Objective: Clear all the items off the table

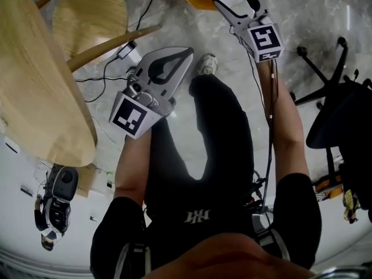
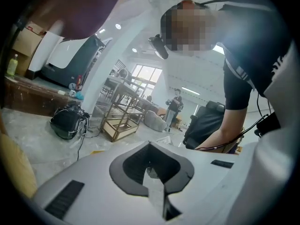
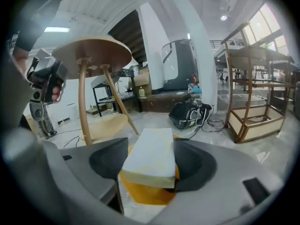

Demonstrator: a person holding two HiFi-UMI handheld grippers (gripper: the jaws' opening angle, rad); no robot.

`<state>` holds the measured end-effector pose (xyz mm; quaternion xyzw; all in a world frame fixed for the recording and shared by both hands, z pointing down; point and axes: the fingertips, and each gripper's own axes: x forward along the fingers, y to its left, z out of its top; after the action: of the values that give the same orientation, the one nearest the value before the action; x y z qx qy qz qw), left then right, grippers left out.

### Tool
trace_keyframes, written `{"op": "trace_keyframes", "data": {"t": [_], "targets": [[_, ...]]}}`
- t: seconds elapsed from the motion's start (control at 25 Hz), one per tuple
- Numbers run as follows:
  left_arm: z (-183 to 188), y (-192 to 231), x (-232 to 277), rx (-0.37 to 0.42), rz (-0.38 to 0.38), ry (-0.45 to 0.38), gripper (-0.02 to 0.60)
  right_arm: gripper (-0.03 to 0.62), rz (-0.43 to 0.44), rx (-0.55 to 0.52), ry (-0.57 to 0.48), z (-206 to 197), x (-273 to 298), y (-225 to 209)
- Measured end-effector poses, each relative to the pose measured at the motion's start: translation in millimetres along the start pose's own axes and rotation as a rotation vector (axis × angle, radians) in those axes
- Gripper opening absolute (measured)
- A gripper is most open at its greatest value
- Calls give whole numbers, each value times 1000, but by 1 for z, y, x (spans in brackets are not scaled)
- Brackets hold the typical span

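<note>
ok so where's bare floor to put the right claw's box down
Bare marble floor lies between the right claw, shut on the box, and the black chair base. Left of the left claw it is crowded: cables and the wooden table's legs.

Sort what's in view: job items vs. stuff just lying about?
Job:
- white block, gripped in the right tongs
- orange tub below it, likely the drop-off
- round wooden table
- left tongs, shut, empty

Lying about:
- office chair
- black bag
- wooden rack
- floor cables
</note>
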<state>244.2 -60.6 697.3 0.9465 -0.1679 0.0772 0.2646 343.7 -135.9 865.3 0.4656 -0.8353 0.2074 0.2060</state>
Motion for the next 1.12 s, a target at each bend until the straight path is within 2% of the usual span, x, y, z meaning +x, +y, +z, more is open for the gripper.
{"op": "trace_keyframes", "data": {"t": [0.32, 0.36, 0.4, 0.44, 0.6, 0.64, 0.68, 0.72, 0.8, 0.84, 0.96, 1.12], "targets": [[-18, 9, -7, 10, -32, -2, 12, 321, -10, 11, 46, -46, 40, -4], [-18, 9, -8, 12, -38, -1, 12, 360, -16, 13, 47, -48, 44, -5], [-18, 9, -9, 13, -44, 0, 12, 431, -23, 12, 47, -49, 47, -6], [-18, 8, -11, 12, -51, 1, 12, 454, -27, 10, 49, -48, 48, -6], [-7, -8, -17, 6, -79, -1, 12, 449, -16, 10, 45, -27, 34, 2], [-1, -16, -18, 6, -88, -5, 12, 425, -7, 9, 38, -16, 24, 7], [6, -27, -20, 5, -99, -11, 12, 373, 6, 8, 29, -2, 13, 12], [16, -38, -22, 1, -109, -21, 12, 293, 23, 7, 16, 15, 0, 18], [42, -61, -30, -12, -125, -47, 12, 26, 62, 0, -24, 58, -31, 31], [58, -74, -36, -19, -131, -59, 12, 5, 80, 1, -43, 81, -49, 40], [110, -108, -68, -40, -127, -74, 12, 3, 131, 6, -110, 167, -112, 73], [190, -136, -128, -33, -65, -118, 12, 3, 187, -56, -256, 307, -189, 130]]}}
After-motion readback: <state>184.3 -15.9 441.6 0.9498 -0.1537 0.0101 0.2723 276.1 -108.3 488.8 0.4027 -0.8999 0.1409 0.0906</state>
